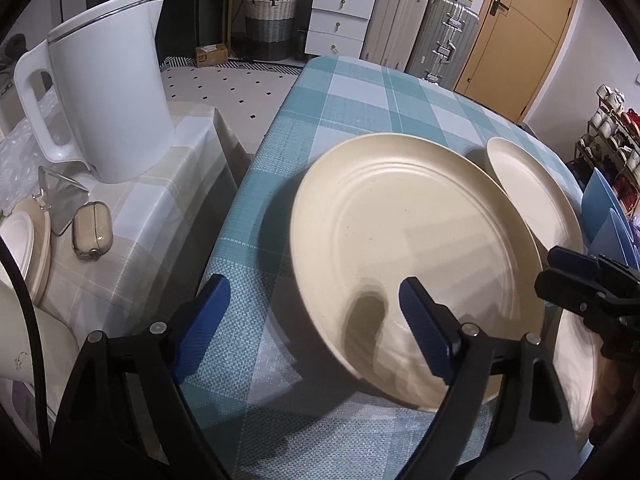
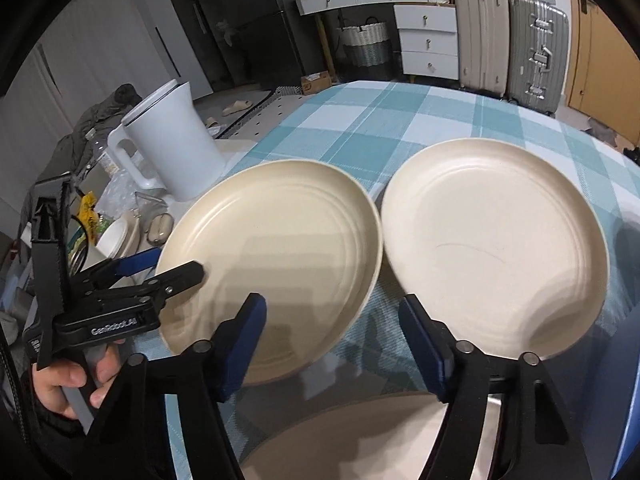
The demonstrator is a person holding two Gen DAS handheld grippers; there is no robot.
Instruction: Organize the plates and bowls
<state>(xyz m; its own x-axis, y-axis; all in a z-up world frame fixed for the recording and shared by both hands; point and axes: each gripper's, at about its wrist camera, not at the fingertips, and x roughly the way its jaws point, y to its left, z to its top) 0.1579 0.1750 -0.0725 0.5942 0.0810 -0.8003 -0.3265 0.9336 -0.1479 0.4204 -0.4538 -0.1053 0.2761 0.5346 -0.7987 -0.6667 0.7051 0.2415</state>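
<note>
Two cream plates lie side by side on the teal checked tablecloth (image 2: 400,120): the left plate (image 1: 416,264) (image 2: 276,264) and the right plate (image 1: 532,196) (image 2: 500,248). My left gripper (image 1: 316,316) (image 2: 176,264) is open and straddles the left plate's near-left rim, one finger over the plate and one outside it. My right gripper (image 2: 332,332) (image 1: 552,272) is open over the gap between the plates, with the left plate's right rim between its fingers, untouched. Another cream dish (image 2: 360,440) shows below the right gripper.
A white kettle (image 1: 108,92) (image 2: 172,144) stands on a lower side table (image 1: 132,264) to the left, with a beige case (image 1: 90,232) and a lidded bowl (image 1: 24,248). A hand (image 2: 72,384) holds the left gripper. Blue items (image 1: 604,208) stand at the right.
</note>
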